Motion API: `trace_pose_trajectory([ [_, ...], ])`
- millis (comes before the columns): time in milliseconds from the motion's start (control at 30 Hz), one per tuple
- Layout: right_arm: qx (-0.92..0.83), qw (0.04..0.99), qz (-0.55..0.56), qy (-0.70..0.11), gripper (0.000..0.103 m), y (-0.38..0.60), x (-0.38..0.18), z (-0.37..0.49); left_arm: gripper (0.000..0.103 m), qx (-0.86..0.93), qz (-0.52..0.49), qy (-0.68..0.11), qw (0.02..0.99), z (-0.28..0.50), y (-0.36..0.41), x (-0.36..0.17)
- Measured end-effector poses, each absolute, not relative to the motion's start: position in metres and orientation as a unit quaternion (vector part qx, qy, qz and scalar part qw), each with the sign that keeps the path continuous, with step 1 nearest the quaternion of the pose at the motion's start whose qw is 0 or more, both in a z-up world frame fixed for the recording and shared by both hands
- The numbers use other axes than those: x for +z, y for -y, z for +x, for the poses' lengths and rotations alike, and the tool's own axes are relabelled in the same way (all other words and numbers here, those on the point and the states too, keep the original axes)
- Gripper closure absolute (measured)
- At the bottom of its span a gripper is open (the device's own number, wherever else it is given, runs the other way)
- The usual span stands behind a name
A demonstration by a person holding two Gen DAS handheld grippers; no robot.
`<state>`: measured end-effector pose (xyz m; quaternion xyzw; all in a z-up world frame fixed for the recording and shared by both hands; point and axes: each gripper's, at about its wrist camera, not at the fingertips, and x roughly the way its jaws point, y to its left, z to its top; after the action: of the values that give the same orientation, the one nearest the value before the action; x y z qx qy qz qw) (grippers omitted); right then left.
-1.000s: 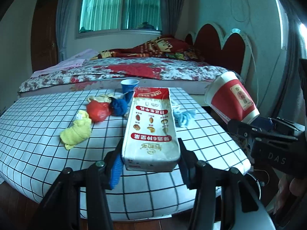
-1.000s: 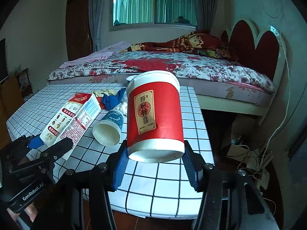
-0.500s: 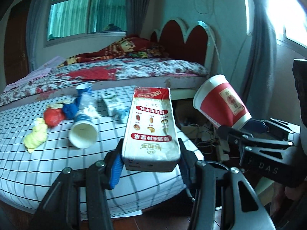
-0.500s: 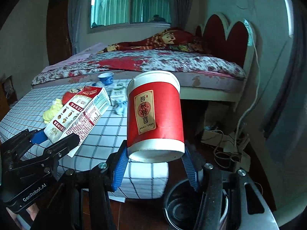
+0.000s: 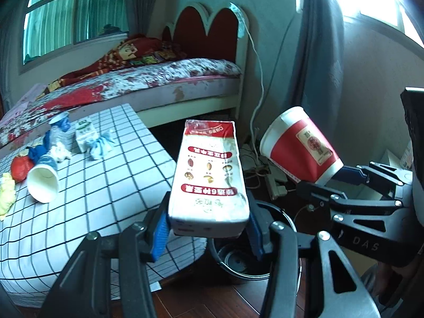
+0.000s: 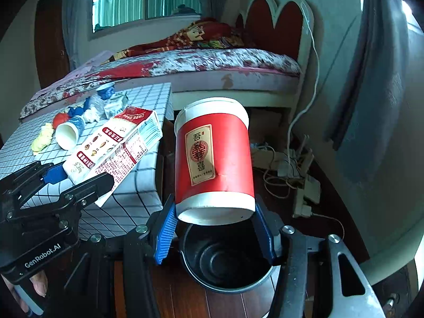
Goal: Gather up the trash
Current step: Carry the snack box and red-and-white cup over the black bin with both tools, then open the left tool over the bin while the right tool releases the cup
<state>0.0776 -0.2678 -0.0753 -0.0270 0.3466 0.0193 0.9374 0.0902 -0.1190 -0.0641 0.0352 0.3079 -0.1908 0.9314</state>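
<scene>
While the left gripper (image 5: pixel 209 228) clamped the milk carton (image 5: pixel 210 175) and the right gripper (image 6: pixel 214 232) clamped the red paper cup (image 6: pixel 214 159) above the black bin (image 6: pixel 225 262), the long carton, released off-centre, risked catching the rim and tipping onto the floor.

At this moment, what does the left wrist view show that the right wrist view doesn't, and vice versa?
Left wrist only: the right gripper from the side, clamping the red cup, and a bright window behind it.

Right wrist only: the left gripper from the side, clamping the carton, and a door.

Both: the black bin on the floor below the held items, the checkered table with leftover trash, the bed.
</scene>
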Motion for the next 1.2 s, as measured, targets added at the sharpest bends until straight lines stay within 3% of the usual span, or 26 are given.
trace_pose_trajectory([
  [500,0.006,0.918,-0.026,-0.395,0.047,0.33,-0.118,0.071,0.052,-0.231,0.052,-0.372,0.898,0.087,0.174,-0.109],
  [933,0.072,0.879,-0.024,-0.471,0.047,0.349,-0.18,0.116,0.051,-0.24,0.043,-0.449,0.86,0.109,0.192,-0.166],
  [1000,0.085,0.87,-0.017,-0.485,0.046,0.352,-0.189,0.124,0.047,-0.245,0.041,-0.465,0.85,0.116,0.196,-0.175],
  [1033,0.08,0.867,-0.016,-0.492,0.039,0.355,-0.196,0.128,0.041,-0.24,0.035,-0.468,0.85,0.121,0.196,-0.179],
  [1067,0.061,0.864,-0.019,-0.5,0.018,0.358,-0.204,0.131,0.019,-0.231,0.03,-0.474,0.849,0.123,0.195,-0.184],
  [1100,0.045,0.861,-0.023,-0.506,0.011,0.361,-0.211,0.133,0.002,-0.219,0.029,-0.479,0.849,0.123,0.193,-0.187],
  [1200,0.02,0.85,-0.014,-0.526,0.005,0.369,-0.22,0.133,0.001,-0.184,0.035,-0.475,0.86,0.117,0.186,-0.189],
])
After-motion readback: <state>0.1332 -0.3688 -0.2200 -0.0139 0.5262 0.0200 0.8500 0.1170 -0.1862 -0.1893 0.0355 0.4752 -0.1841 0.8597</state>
